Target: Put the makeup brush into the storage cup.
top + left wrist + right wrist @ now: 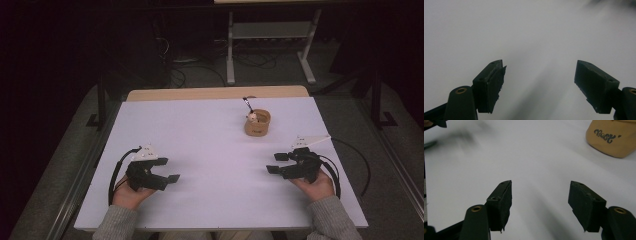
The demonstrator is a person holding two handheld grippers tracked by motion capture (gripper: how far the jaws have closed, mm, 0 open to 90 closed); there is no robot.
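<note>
Two grippers near the table's [210, 210] front edge: left gripper [171, 170] and right gripper [276, 163], jaws wide, nothing between them. One tan cup [257, 123] toward the far right corner, one spoon-like utensil [248, 105] standing in it. Risk, as judged: light cup tipping or sliding under an off-centre approach; protruding utensil liable to be knocked.

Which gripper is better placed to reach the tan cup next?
Right. The right gripper is open, empty and nearer the tan cup, which shows ahead in its own view. The left gripper is farther off.
</note>
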